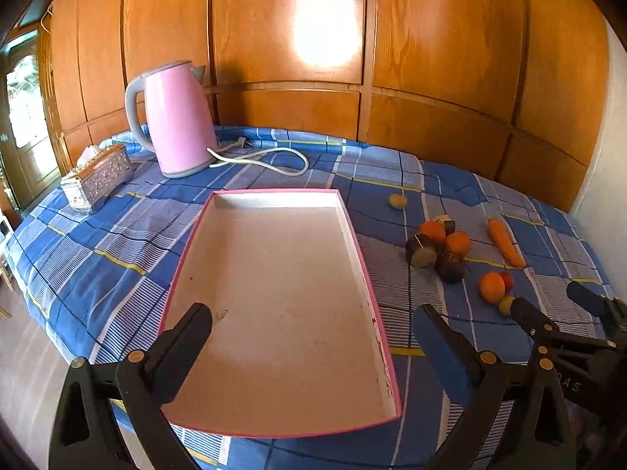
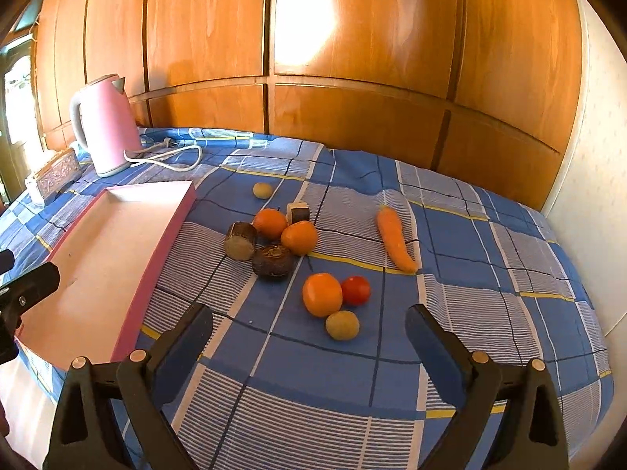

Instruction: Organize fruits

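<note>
Orange fruit [image 2: 322, 294] lies dead ahead of your right hand-held gripper [image 2: 309, 329], jaws wide, nothing held. Red tomato [image 2: 356, 290] and yellow-green fruit [image 2: 342, 325] touch it. Pink tray [image 1: 364, 258] to its left, under your left hand-held gripper [image 1: 313, 329], also wide. Right one nearer.

Both wrist views face wall; share tray [image 1: 368, 274] [image 2: 156, 262].

You are holding the left gripper [image 1: 311, 325] level, jaws spread wide, gripping nothing. Your right gripper [image 2: 309, 327] is hovering alongside, likewise gaping and unloaded.
</note>
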A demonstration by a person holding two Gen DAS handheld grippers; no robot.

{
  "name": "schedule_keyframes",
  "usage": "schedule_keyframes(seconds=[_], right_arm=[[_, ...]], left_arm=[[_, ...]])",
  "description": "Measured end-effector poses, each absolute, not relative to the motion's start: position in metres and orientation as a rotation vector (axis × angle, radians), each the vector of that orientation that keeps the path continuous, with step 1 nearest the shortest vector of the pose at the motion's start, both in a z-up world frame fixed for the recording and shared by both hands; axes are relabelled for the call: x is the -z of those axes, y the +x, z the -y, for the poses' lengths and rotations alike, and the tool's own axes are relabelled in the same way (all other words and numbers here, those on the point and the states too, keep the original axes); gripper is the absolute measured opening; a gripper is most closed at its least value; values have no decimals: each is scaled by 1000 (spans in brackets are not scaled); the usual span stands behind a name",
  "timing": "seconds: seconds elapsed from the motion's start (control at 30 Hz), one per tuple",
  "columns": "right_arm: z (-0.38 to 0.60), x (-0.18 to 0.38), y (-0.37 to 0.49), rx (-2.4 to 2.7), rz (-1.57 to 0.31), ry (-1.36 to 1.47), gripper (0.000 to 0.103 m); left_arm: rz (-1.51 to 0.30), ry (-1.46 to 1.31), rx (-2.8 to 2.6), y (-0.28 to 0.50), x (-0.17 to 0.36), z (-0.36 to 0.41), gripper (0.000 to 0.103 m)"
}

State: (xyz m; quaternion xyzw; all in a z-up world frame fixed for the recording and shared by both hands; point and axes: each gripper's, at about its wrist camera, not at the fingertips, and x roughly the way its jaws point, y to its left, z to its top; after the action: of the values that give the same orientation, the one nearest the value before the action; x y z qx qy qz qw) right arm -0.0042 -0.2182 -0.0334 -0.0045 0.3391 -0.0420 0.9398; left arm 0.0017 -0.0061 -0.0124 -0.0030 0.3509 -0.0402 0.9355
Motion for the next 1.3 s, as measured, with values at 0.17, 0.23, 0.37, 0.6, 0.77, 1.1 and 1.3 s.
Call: schedule_keyframes(seconds=[0.17, 0.23, 0.37, 0.6, 0.77, 1.1, 1.3], right_arm=[[221, 37, -3, 88, -704, -4, 96], [223, 38, -3, 87, -707, 0, 96], [228, 39, -1, 93, -717, 12, 94], [244, 43, 3, 100, -753, 37, 77], [265, 49, 5, 106, -782, 81, 53], [306, 67, 3, 148, -844, 142, 38], [317, 80, 3, 157, -875, 163, 38]], left_arm=[[-747, -5, 97, 4, 15, 12, 103], [-758, -8, 106, 5, 16, 13, 103], [-762, 1, 124, 7, 17, 16, 103], [-766, 35, 206, 13, 15, 29, 102], [-795, 53, 294, 22, 14, 45, 95], [-928, 42, 527, 44, 30, 97, 49], [-1001, 66, 632, 59, 44, 142, 28]])
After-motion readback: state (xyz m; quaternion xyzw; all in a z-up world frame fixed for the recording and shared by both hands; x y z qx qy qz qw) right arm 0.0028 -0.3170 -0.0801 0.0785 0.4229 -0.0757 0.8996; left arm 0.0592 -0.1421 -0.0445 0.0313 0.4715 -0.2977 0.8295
